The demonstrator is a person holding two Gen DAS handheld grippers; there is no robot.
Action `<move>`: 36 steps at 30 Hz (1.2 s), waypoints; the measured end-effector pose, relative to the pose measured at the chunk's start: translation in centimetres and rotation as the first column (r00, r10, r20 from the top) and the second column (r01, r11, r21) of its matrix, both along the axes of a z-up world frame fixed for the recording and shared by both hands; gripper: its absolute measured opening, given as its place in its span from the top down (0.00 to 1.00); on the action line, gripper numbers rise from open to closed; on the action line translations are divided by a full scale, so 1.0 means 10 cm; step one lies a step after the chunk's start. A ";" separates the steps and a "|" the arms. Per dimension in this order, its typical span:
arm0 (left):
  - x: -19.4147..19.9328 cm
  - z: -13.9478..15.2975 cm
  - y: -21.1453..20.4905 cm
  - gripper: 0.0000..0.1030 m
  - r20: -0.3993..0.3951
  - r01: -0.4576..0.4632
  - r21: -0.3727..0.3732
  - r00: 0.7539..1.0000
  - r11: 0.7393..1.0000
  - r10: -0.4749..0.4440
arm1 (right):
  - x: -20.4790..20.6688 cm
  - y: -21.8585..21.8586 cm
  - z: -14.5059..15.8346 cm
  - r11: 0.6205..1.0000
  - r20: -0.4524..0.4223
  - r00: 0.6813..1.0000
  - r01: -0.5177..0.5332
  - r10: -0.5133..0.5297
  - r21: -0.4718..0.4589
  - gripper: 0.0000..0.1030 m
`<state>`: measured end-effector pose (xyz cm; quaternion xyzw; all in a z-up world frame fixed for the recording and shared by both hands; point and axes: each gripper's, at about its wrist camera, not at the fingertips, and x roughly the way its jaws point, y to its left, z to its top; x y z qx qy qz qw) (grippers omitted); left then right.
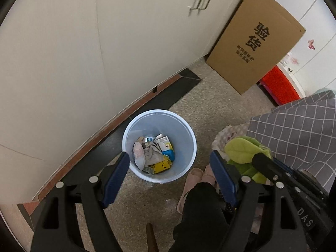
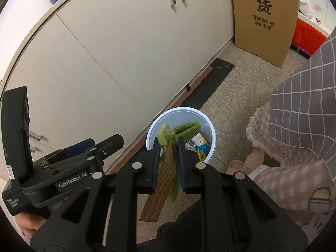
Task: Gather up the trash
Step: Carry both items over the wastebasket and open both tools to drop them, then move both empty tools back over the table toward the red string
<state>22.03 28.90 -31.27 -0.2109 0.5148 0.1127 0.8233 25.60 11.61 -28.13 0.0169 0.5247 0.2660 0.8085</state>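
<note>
My left gripper (image 1: 170,168) stands with its jaws wide apart and nothing between them, pointing down at the bin (image 1: 190,138), a pale blue round one on the speckled floor (image 1: 220,96). Inside it I can see a small milk carton (image 1: 164,143), a yellow wrapper (image 1: 160,166) and crumpled paper (image 1: 152,154).

My right gripper (image 2: 169,147) is clamped on a green plush toy (image 2: 187,131) with a tan ribbed strap (image 2: 157,189) hanging down from between the pads. From the right wrist view the toy sits in front of the bin's mouth; I cannot tell whether it is over the opening or short of it. From the left wrist view the same toy shows just right of my left jaws.

The bin stands close against the white cabinet (image 1: 105,52), at its dark baseboard. A tall cardboard box (image 1: 252,46) with printed characters leans at the cabinet's far end, with something red (image 1: 279,86) behind it. On the right a grey checked cloth (image 1: 294,130) crowds in near the bin, and pink slippers (image 1: 195,180) lie on the floor just beside it.
</note>
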 end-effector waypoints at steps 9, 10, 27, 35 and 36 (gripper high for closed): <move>-0.09 -0.06 0.16 0.25 -0.022 -0.050 0.012 0.999 0.999 0.050 | 0.13 0.21 0.14 1.000 0.046 0.999 -0.010 0.010 -0.012 0.82; -0.10 -0.06 0.17 0.25 -0.022 -0.056 0.013 0.998 0.998 0.056 | 0.16 0.24 0.16 1.000 0.051 0.999 -0.004 0.004 0.000 0.79; -0.27 0.48 0.10 0.24 0.072 -0.101 0.075 0.993 0.992 0.096 | -0.03 -0.12 0.48 0.996 0.120 0.989 0.083 -0.088 0.040 0.28; -0.42 0.93 -0.27 0.22 0.151 -0.043 0.112 0.988 0.993 0.026 | -0.39 -0.53 1.03 0.990 0.248 0.959 0.122 -0.134 0.064 0.28; -0.44 1.00 -0.33 0.22 0.162 -0.038 0.119 0.987 0.992 0.018 | -0.46 -0.60 1.11 0.989 0.268 0.953 0.128 -0.142 0.068 0.28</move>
